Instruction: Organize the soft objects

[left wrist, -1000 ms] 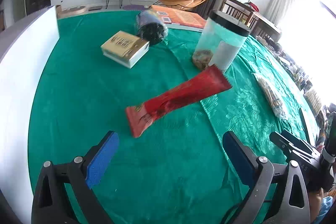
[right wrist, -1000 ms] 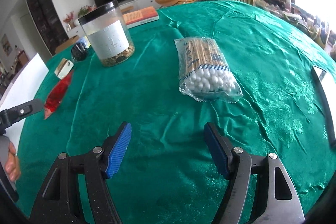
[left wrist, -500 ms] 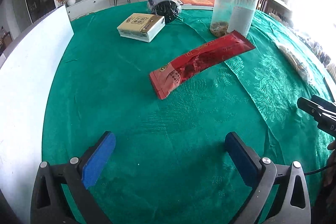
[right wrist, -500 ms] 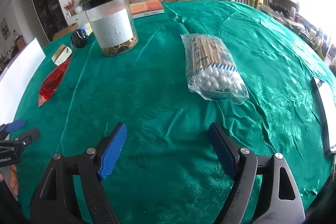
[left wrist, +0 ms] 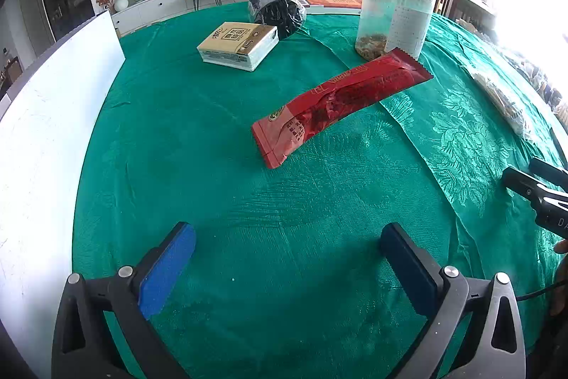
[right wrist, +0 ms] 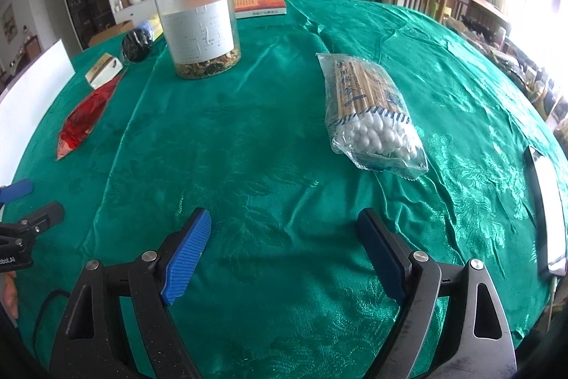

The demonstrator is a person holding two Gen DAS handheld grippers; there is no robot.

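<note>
A long red snack packet (left wrist: pixel 337 102) lies on the green tablecloth ahead of my left gripper (left wrist: pixel 287 237), which stands open and empty well short of it. Behind the packet are a tan tissue pack (left wrist: pixel 238 45) and a black bundle in clear wrap (left wrist: pixel 278 11). In the right wrist view a clear bag of cotton swabs (right wrist: pixel 369 116) lies ahead and to the right of my right gripper (right wrist: pixel 284 229). Its jaws are opening with nothing between them. The red packet (right wrist: pixel 88 116) shows at the left there.
A tall clear jar with a black lid (right wrist: pixel 198 23) stands mid-table, with an orange book (right wrist: pixel 259 2) behind it. A white board (left wrist: pixel 42 137) lines the left edge. A flat white-and-dark object (right wrist: pixel 546 212) lies at the right edge. Chairs and furniture stand beyond the table.
My left gripper tilted down and levelled, bringing the red packet closer to the centre of its view. My right gripper's jaws spread wider. The swab bag has not moved.
</note>
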